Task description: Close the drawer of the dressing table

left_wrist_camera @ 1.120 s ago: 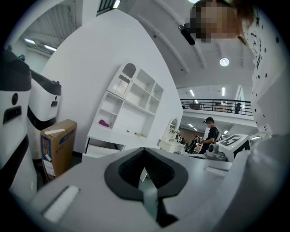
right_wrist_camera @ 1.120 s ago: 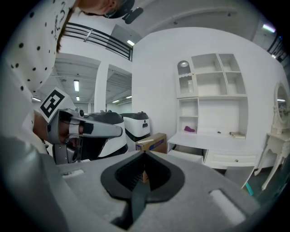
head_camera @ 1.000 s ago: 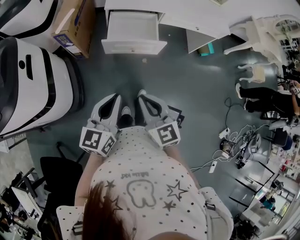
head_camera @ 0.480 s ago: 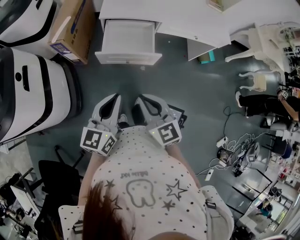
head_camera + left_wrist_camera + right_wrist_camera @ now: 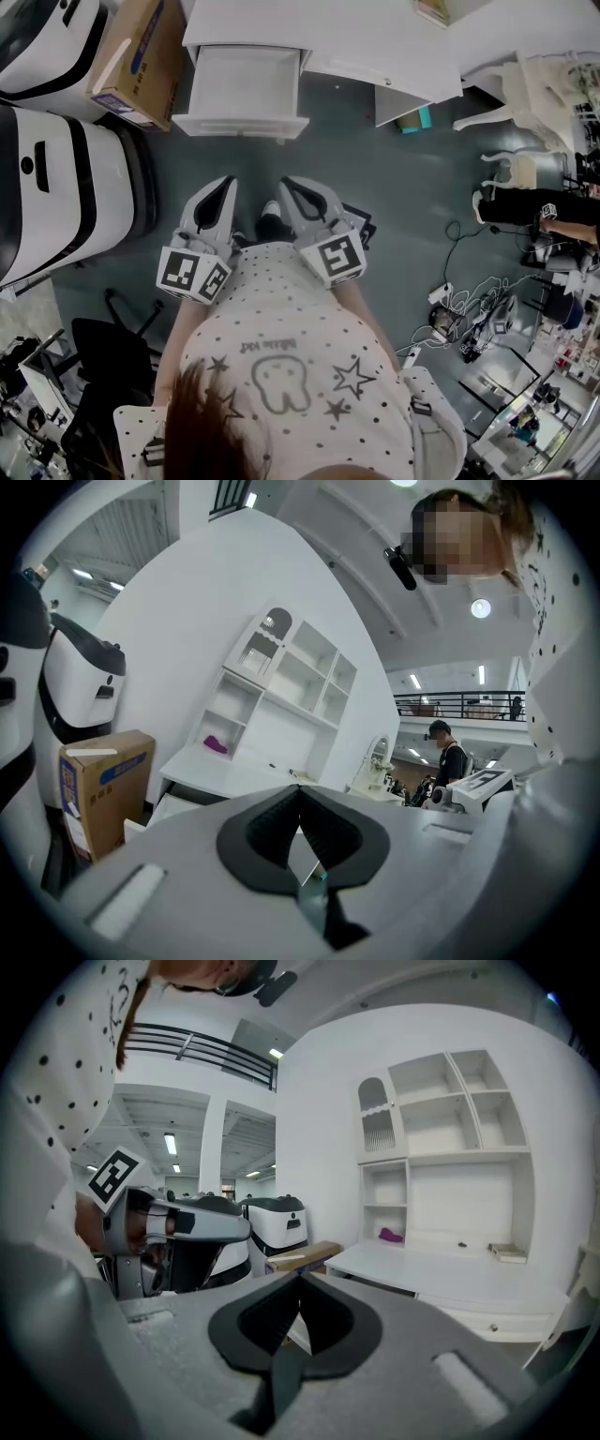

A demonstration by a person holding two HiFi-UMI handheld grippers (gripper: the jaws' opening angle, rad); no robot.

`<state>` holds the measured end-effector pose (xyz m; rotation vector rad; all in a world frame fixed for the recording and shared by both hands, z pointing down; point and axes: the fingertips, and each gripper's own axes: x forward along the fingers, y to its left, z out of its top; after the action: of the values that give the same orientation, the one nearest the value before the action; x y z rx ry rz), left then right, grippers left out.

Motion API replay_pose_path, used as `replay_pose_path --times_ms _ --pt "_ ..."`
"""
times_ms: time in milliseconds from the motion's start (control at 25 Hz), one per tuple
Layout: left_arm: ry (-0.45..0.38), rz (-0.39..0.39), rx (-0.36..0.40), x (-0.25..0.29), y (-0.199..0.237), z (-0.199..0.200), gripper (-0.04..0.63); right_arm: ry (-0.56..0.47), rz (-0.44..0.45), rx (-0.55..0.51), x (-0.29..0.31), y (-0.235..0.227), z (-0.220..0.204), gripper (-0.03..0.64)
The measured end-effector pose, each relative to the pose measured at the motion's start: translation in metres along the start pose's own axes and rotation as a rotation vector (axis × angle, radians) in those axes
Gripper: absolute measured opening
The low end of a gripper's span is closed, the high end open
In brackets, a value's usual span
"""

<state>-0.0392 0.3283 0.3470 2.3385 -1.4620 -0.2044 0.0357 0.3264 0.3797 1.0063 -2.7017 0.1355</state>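
Observation:
The white dressing table (image 5: 375, 42) stands at the top of the head view, its drawer (image 5: 242, 94) pulled out and showing an empty white inside. Both grippers are held side by side in front of the person's body, a stretch of grey floor short of the drawer front. My left gripper (image 5: 227, 181) is shut with nothing between its jaws. My right gripper (image 5: 287, 184) is also shut and empty. In the left gripper view the closed left gripper (image 5: 298, 790) points at the table top (image 5: 211, 769). The right gripper (image 5: 300, 1280) faces the table (image 5: 450, 1274) and its shelves.
Large white-and-black machines (image 5: 56, 178) and a cardboard box (image 5: 131, 56) flank the drawer's left. A black office chair (image 5: 103, 347) is at lower left. White chairs (image 5: 534, 75), a person (image 5: 534, 206) and floor cables (image 5: 459, 300) lie to the right.
The person has walked toward the dressing table: the open drawer sits lower and nearer in the head view. Both grippers travelled along, still shut and side by side.

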Motion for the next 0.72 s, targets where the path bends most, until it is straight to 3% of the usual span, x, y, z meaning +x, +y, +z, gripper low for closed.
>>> replay_pose_path --times_ms 240,720 --pt "0.011 -0.004 0.031 0.025 -0.013 -0.002 0.0 0.021 0.052 -0.126 0.006 -0.014 -0.008 0.003" --pt "0.031 0.025 0.003 0.049 -0.01 -0.008 -0.001 0.071 0.084 -0.126 0.014 -0.033 -0.015 0.003"
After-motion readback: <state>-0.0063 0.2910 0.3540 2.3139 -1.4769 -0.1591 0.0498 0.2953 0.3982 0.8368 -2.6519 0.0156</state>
